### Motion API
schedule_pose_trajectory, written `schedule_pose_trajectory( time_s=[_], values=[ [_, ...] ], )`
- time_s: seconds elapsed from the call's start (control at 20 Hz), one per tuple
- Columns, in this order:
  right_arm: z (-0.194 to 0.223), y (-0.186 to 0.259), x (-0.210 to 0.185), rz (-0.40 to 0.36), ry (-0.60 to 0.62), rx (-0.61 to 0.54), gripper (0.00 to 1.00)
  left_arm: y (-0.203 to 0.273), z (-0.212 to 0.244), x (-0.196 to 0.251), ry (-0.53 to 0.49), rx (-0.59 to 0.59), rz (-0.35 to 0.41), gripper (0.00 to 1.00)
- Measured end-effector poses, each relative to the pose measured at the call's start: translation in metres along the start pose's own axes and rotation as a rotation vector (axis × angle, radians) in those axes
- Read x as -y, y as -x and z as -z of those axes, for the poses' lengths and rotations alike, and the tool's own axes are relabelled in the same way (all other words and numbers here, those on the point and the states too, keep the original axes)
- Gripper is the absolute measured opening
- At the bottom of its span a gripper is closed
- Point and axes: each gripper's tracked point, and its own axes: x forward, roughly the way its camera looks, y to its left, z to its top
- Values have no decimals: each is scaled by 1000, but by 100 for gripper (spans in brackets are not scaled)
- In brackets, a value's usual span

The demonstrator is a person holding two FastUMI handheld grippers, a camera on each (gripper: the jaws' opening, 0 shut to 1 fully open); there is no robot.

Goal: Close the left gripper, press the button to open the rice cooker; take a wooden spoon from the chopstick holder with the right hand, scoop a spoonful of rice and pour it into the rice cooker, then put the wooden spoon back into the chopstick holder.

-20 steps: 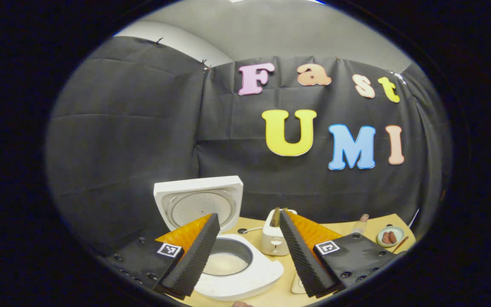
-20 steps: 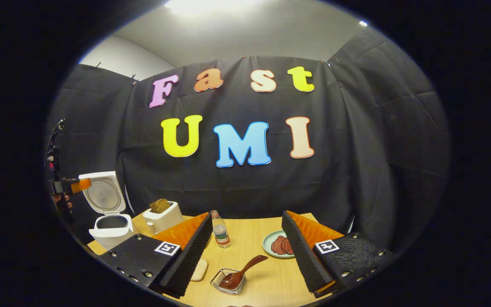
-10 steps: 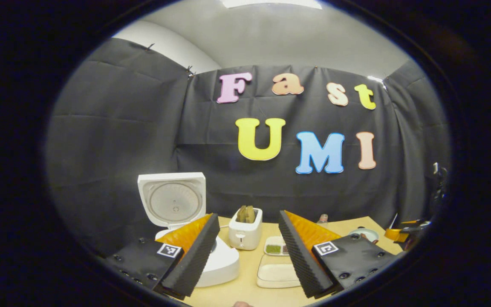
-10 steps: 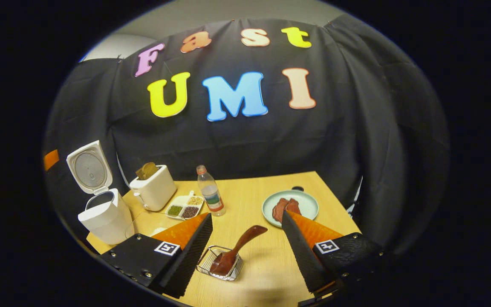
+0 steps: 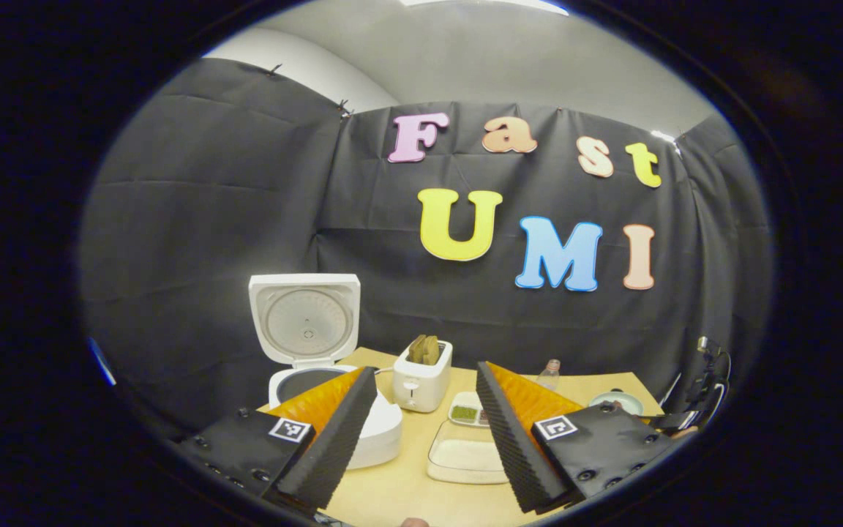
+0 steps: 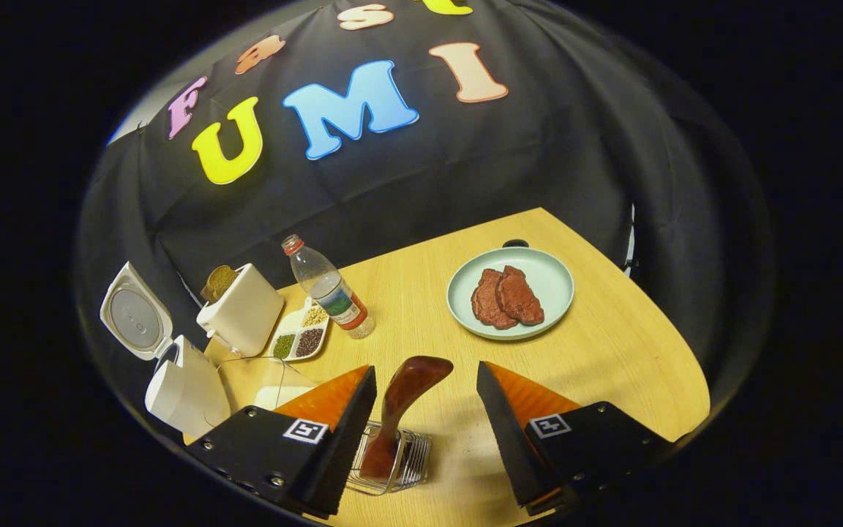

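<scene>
Bench point(image 6: 612, 351), light wood, carries everything. Rice cooker point(image 5: 304, 344) at its left end, lid up, pot exposed. Toaster point(image 5: 421, 377) just beside it, then a shallow tray of rice point(image 5: 465, 457). Left claw point(image 5: 421, 439) spread wide, empty, above bench. Right claw point(image 6: 425, 432) spread wide, empty, fingers either side of wooden spoon point(image 6: 399, 406), not touching. Spoon stands tilted in wire holder point(image 6: 392, 465).
</scene>
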Motion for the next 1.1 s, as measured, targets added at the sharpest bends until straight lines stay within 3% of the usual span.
schedule_pose_trajectory(
  time_s=[0.15, 0.25, 0.35, 0.45, 0.5, 0.55, 0.6, 0.9, 1.1],
  values=[
    [10, -13, -7, -35, -5, -37, 82, 0, 4, 12, -41, -14, 1, 95],
    [7, -16, -15, -55, -1, -36, 71, 1, 3, 23, -45, -5, 16, 94],
    [7, -8, -26, -79, -31, -48, 31, 1, 9, 35, -8, -17, 54, 94],
    [11, 6, -40, -87, -39, -43, 21, -3, 10, 39, 6, -9, 86, 96],
    [17, 11, -46, -80, -19, -42, 11, -5, 11, 40, 2, -5, 104, 94],
    [15, 18, -52, -77, -17, -41, 11, -7, 14, 40, 4, -11, 122, 95],
    [14, 25, -58, -73, -11, -38, 5, -9, 13, 38, 7, -11, 141, 94],
    [-28, 65, -79, -52, -23, 81, 5, -26, 16, 0, -15, 22, 199, 94],
    [-51, 84, -121, -114, -47, 135, 5, -32, 19, -26, -16, 27, 227, 95]
  ],
)
